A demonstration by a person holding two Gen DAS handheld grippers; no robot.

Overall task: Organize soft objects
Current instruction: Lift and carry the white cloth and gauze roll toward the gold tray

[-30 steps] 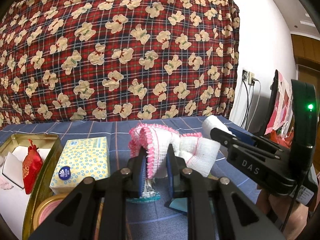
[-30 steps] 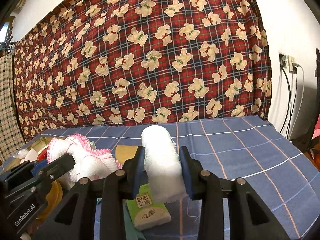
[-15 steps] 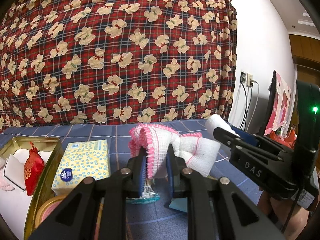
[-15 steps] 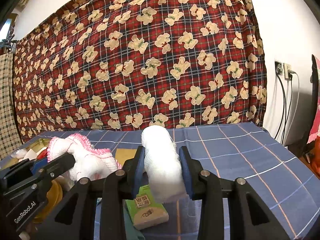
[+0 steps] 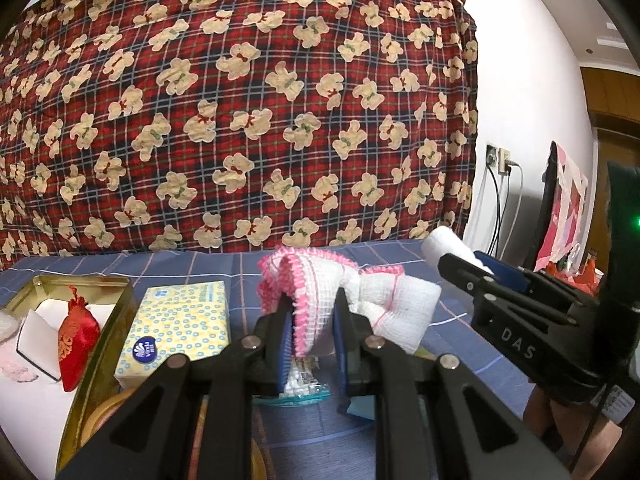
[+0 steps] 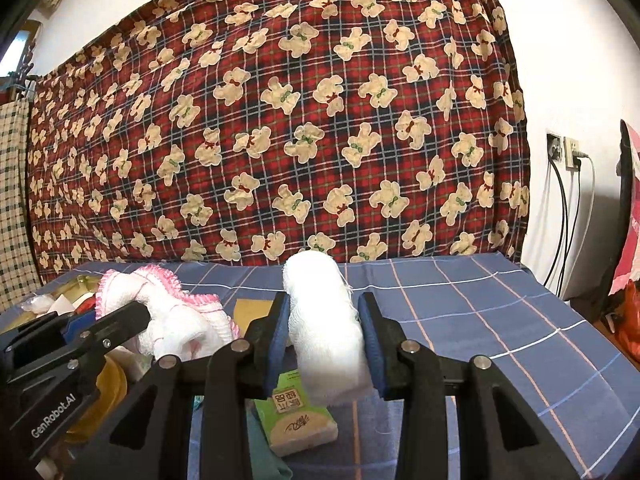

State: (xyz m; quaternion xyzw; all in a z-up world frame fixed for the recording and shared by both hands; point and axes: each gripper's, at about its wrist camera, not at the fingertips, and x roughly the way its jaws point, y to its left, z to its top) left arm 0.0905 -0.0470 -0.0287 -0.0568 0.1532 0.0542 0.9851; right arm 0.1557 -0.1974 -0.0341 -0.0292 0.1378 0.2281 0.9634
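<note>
At the far left, an open gold metal tin (image 5: pixel 106 344) on the blue checked worktop (image 5: pixel 200 266) holds a red embroidered silk pouch (image 5: pixel 76 332). Just beside it lies a yellow dotted tissue pack (image 5: pixel 180 328). The left tongs (image 5: pixel 310 320) stand narrow, pinching the pink-trimmed end of a white woven cloth (image 5: pixel 316 284) held above the worktop. The cloth stretches rightward to the right tongs (image 6: pixel 323 320), which clamp its rolled white end (image 6: pixel 324 320). Beneath that roll lies a green paper tissue packet (image 6: pixel 298 416). A red plaid teddy-bear sheet (image 6: pixel 280 120) hangs behind.
</note>
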